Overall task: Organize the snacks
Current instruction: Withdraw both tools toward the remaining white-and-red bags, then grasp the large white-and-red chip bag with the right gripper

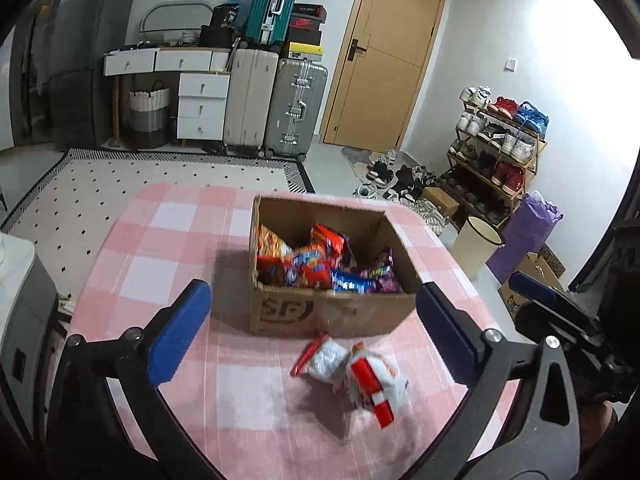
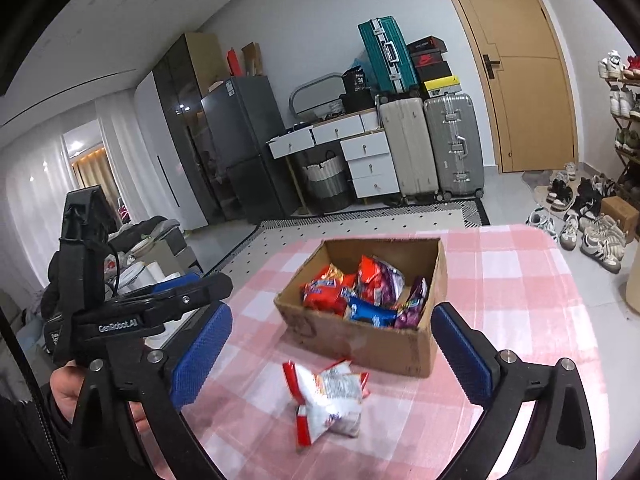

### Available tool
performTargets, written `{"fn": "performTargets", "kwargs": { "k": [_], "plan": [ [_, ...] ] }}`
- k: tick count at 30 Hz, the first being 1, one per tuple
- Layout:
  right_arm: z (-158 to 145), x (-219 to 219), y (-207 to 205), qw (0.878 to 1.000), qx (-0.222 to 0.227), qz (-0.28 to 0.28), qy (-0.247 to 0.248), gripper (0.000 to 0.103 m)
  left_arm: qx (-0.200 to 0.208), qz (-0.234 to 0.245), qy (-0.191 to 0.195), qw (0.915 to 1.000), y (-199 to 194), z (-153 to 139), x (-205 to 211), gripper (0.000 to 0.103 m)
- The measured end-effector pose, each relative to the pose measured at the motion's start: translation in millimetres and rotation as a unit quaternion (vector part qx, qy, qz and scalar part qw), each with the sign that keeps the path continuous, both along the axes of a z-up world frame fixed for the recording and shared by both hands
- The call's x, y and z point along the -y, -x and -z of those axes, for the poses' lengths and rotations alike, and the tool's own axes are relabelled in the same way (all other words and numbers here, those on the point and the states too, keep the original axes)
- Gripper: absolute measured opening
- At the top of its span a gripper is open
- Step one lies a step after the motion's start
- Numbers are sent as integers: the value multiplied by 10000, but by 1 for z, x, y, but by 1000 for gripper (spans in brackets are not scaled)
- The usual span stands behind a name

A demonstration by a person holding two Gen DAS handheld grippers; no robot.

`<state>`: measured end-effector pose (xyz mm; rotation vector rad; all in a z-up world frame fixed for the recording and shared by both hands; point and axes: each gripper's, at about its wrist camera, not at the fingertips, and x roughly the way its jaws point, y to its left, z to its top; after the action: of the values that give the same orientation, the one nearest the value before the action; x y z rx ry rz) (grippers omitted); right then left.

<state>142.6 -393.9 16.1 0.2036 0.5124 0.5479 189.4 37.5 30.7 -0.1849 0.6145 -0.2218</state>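
An open cardboard box (image 1: 320,316) stands on the pink checked tablecloth (image 1: 160,280) and holds several snack packets (image 1: 316,264), red, blue and purple. It also shows in the right wrist view (image 2: 360,344) with the packets (image 2: 368,292) inside. Two white-and-red snack packets (image 1: 356,376) lie on the cloth just in front of the box, also seen in the right wrist view (image 2: 328,396). My left gripper (image 1: 312,340) is open and empty, above and around these loose packets. My right gripper (image 2: 328,352) is open and empty, just above them too.
The left gripper's body (image 2: 132,316) shows at the left of the right wrist view. Beyond the table lie a dotted rug (image 1: 120,188), suitcases (image 1: 276,108), white drawers (image 1: 200,108), a door (image 1: 384,60), a shoe rack (image 1: 496,148) and a cream bin (image 1: 476,244).
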Motion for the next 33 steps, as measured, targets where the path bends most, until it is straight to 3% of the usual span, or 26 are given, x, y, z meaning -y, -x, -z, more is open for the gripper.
{"fn": "performTargets", "kwargs": {
  "k": [11,20,33],
  "plan": [
    [54,-13,8,9987,-466,-167,76,102,-316,-166,189,9992,38,57,-9,102],
    [88,-24,0,9964,-805,-274,36,102,-725,-371,362,9960,40,104,-27,102],
    [112,-48,-19,9928,-1101,-417,239,102,-887,-219,474,9947,45,127,-25,102]
  ]
}}
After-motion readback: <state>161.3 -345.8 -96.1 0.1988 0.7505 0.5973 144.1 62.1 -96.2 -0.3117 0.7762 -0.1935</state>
